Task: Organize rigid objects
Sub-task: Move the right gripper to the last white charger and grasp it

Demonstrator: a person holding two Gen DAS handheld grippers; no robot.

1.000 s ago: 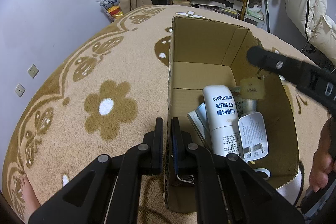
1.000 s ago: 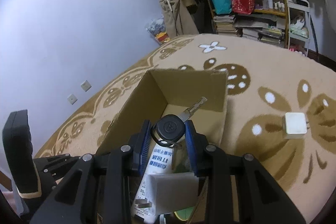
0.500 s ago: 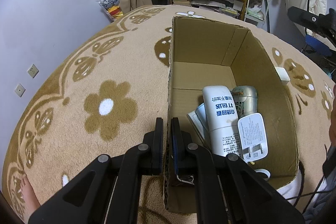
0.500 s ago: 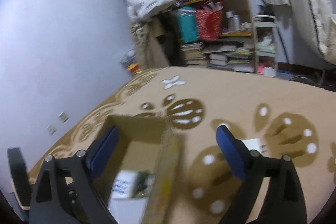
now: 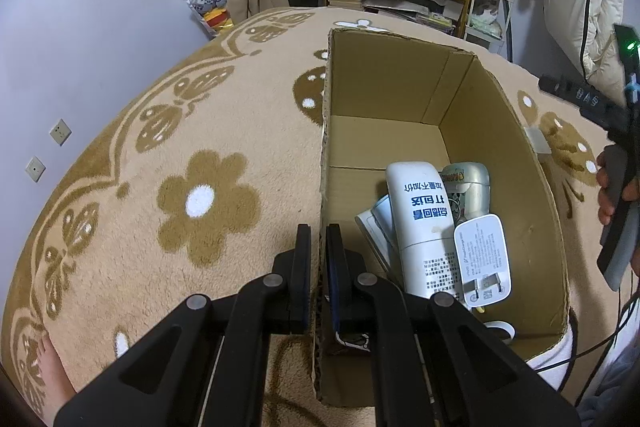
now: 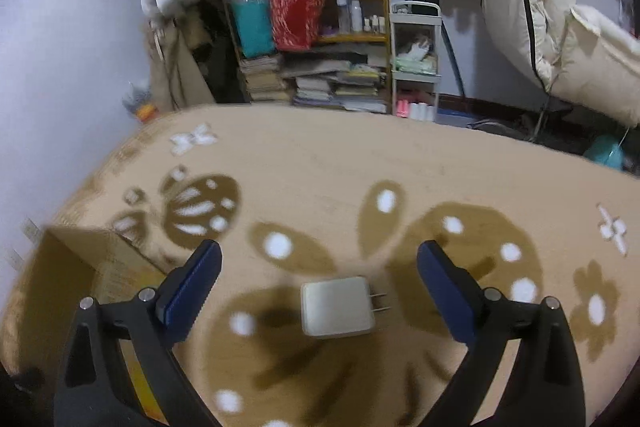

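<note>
On the carpet (image 6: 320,163) beside the box (image 5: 536,187), a white charger (image 6: 338,306) lies loose under the right tool (image 6: 320,275), jaws opening. Left tool (image 5: 318,247) is clamped on the box wall. Next: descend, close on the charger.

A wooden shelf (image 6: 320,39) holds a teal bag (image 6: 252,21), a red bag (image 6: 296,19) and stacked books (image 6: 320,85); 2 wall sockets (image 5: 60,131) sit left.

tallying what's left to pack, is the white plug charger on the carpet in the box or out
Out. The white plug charger lies on the carpet, right of the cardboard box, below the wide, still-opening right claw.
</note>
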